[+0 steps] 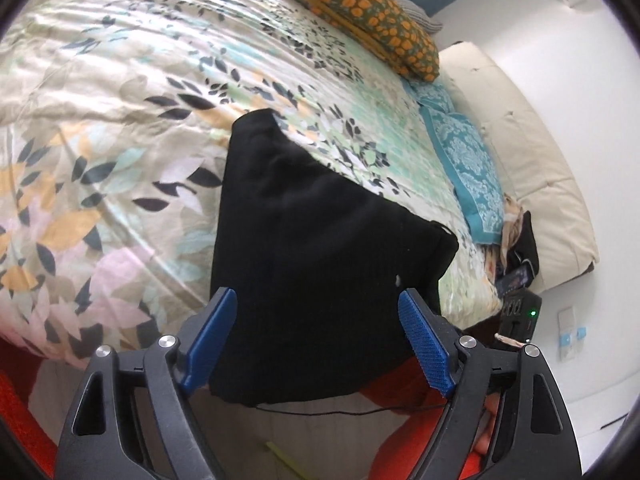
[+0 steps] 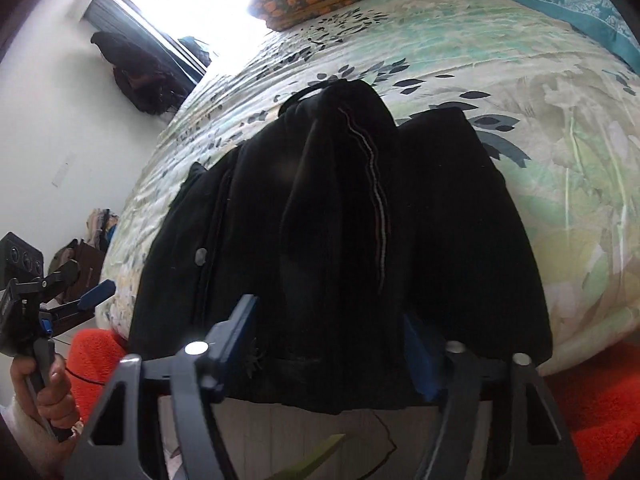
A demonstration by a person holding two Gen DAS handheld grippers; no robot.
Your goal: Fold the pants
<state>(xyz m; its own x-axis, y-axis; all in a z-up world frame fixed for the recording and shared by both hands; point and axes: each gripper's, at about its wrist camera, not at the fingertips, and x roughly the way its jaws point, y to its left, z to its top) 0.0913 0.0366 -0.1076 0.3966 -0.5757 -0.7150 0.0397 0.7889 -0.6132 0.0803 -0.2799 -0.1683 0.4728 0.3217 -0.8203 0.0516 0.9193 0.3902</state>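
Note:
Black pants (image 1: 320, 248) lie bunched on the leaf-print bedspread (image 1: 120, 128) at the near edge of the bed, hanging a little over it. In the right wrist view the pants (image 2: 340, 220) show a button and a white seam stripe. My left gripper (image 1: 318, 328) is open, its blue fingers (image 1: 424, 340) either side of the near edge of the pants, not clamped. My right gripper (image 2: 332, 344) is open around a fold of the pants' near edge. The left gripper also shows at the far left of the right wrist view (image 2: 86, 300), held by a hand.
An orange-patterned pillow (image 1: 356, 12) and a teal patterned cloth (image 1: 464, 168) lie at the far side of the bed. A cream mattress (image 1: 532, 184) leans beside it. A black device (image 1: 520, 316) with a green light sits on the floor. An orange rug (image 2: 600, 408) lies below.

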